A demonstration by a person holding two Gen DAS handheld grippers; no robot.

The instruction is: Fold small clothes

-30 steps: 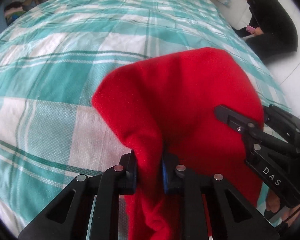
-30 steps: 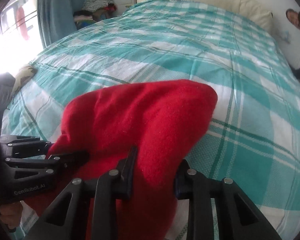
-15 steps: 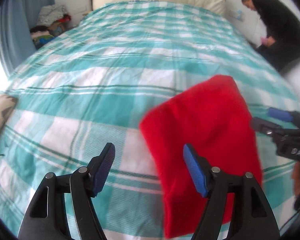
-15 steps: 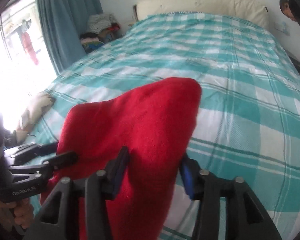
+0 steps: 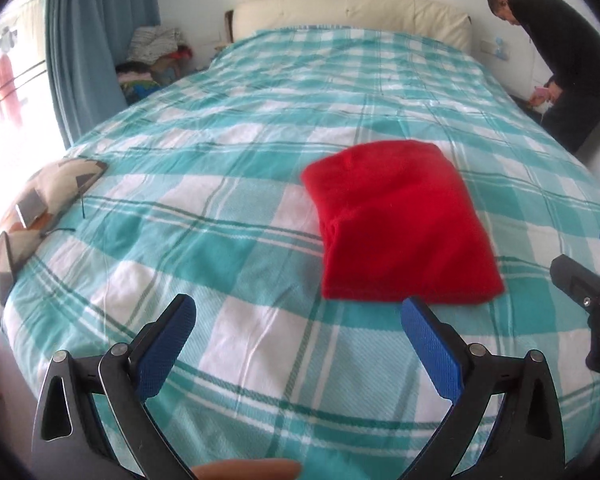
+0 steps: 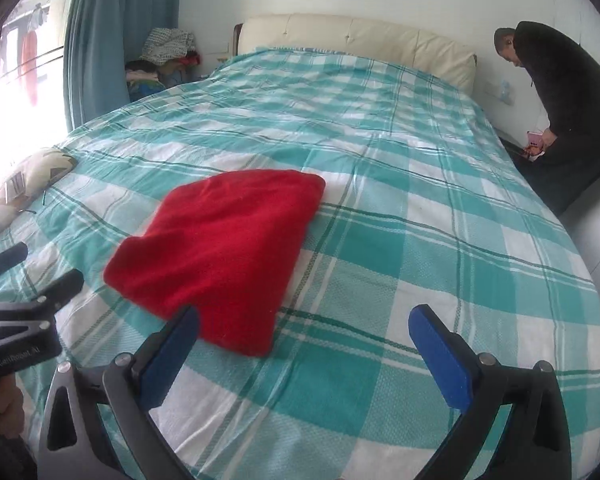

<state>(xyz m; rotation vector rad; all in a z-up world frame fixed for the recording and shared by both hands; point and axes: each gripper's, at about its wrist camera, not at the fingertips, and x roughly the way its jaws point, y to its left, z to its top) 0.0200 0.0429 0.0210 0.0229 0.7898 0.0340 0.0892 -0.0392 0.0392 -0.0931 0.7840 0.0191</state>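
Red cloth [image 5: 400,228] lies folded and flat on the checked teal-and-white bed [image 5: 228,152], touched by neither gripper. The left gripper [image 5: 300,328] stands wide, blue pads far apart, with nothing between them; it hangs near the cloth's near edge, the right-hand pad just short of it. The right gripper [image 6: 306,338] is equally wide and empty (its left pad overlaps the cloth's near corner in the picture, though contact cannot be told).

From the left wrist the cloth sits right of centre and shows a thick folded edge along its left side, layers stacked there; the right wrist view shows it left of centre as a plain slanted patch [image 6: 220,248], that fold hidden. Each view catches the other gripper at its margin: the right one at the right border of the left view [image 5: 584,292], the left one, with lettering on its body, at the left border of the right view [image 6: 32,296].

Both show a patterned cushion [image 5: 48,196] at the bed's left edge, a cream headboard [image 5: 352,12], blue curtain [image 5: 88,40], a clothes heap [image 5: 156,56] and a person [image 5: 560,60] in black bending at the far right.
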